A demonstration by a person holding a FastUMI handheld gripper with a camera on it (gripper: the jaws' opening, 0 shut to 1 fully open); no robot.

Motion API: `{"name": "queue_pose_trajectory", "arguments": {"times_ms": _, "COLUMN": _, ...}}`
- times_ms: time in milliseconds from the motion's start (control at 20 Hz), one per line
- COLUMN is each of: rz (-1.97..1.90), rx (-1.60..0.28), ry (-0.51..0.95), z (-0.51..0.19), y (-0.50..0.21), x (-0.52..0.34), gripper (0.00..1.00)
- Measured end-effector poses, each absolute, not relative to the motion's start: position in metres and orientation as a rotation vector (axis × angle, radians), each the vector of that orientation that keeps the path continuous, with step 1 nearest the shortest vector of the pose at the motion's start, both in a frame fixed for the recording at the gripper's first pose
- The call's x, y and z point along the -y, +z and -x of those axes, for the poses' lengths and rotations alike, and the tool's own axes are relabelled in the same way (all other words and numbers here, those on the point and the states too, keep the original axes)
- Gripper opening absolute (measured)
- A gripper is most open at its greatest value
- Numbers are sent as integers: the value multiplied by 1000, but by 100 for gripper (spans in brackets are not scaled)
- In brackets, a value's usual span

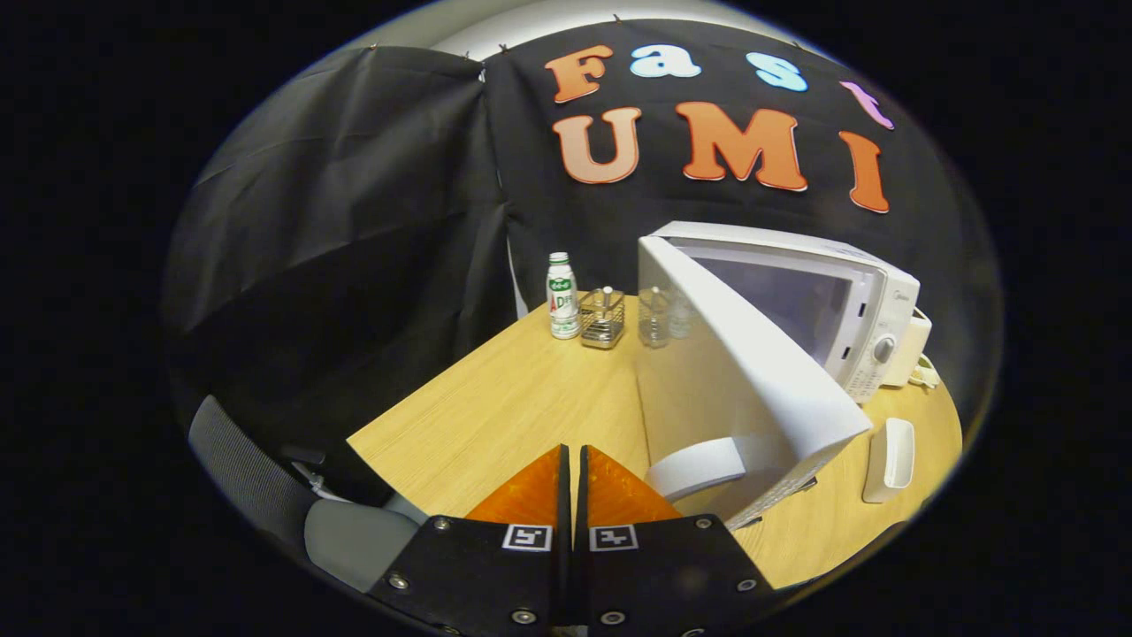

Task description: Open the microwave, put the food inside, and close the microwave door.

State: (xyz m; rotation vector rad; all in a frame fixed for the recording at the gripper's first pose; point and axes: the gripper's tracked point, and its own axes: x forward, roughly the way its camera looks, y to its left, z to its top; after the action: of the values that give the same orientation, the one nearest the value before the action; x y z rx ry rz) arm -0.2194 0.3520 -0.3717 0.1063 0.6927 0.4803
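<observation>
Black cloth hangs as the booth's wall behind a light wooden table, whose near left edge runs diagonally toward the gripper and drops off to dark floor. At that lower left sits a grey chair, just off the table's corner.

On the right half of the table stands a white microwave with its door swung wide open toward the near side, showing a pale cavity with nothing visible inside. A round knob sits on the panel at its right. A white block stands just behind the microwave's right end.

Along the far edge, left of the microwave, stand a small bottle with a green-and-white label, a wire holder with something small in it, and clear glasses close to the door's hinge side.

Near the door's lower edge lies a white flat-topped item, possibly the food container; what it holds cannot be told. Right of the door lies a small white oblong tray, near the table's right edge.

Bare wood lies open between the bottle and the fingers. The gripper hangs above the near edge, its orange fingers drawn almost together with a thin slit between them, gripping nothing.
</observation>
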Motion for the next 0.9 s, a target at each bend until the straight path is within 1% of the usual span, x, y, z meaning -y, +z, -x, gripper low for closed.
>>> {"name": "queue_pose_trajectory", "arguments": {"times_ms": 350, "rz": -118, "rx": -688, "ry": 243, "z": 132, "y": -392, "x": -262, "gripper": 1}}
{"name": "queue_pose_trajectory", "arguments": {"times_ms": 500, "rz": -105, "rx": -681, "ry": 174, "z": 95, "y": -400, "x": -236, "gripper": 1}}
{"name": "queue_pose_trajectory", "arguments": {"times_ms": 650, "rz": -80, "rx": -681, "ry": 135, "z": 68, "y": -410, "x": -222, "gripper": 1}}
{"name": "queue_pose_trajectory", "arguments": {"times_ms": 900, "rz": -37, "rx": -697, "ry": -6, "z": 32, "y": -426, "x": -181, "gripper": 1}}
